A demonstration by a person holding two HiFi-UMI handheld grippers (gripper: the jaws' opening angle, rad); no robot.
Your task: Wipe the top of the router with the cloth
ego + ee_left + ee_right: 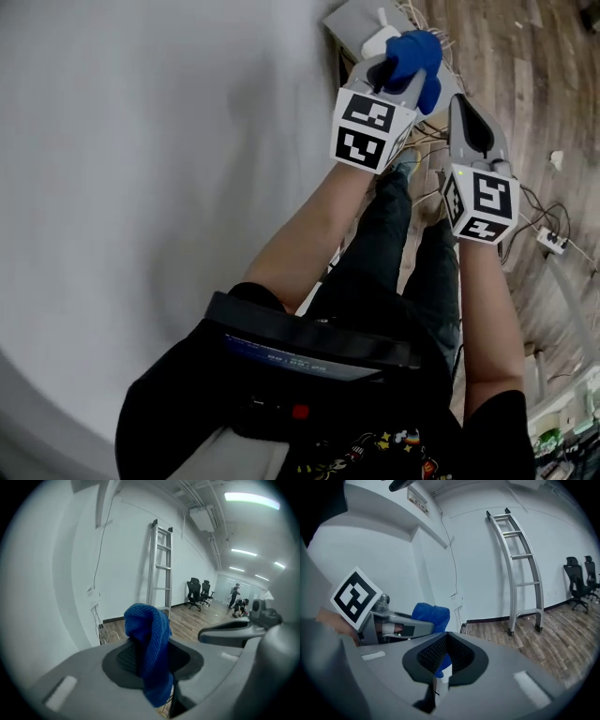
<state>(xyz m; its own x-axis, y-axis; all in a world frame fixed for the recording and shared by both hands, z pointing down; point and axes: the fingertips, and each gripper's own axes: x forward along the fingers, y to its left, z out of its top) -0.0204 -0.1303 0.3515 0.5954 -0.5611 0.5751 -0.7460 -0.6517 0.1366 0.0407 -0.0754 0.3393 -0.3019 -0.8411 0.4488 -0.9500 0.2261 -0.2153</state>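
Note:
A blue cloth [418, 54] is bunched in my left gripper [401, 67], which is shut on it; in the left gripper view the cloth [149, 639] sticks up from the jaws and hangs down between them. Just past it in the head view, a white rounded object [379, 39], perhaps the router, lies on a grey slab [352, 17] by the wall. My right gripper [466, 111] is held beside the left, to its right, jaws shut with nothing in them [440, 670]. From the right gripper view I see the left gripper [396, 629] and the cloth [432, 616].
A white wall [141, 187] fills the left. Cables [536, 202] and a power strip [553, 242] lie on the wood floor [525, 56]. A metal ladder [159, 569] leans on the wall, with office chairs [199, 592] and people far off.

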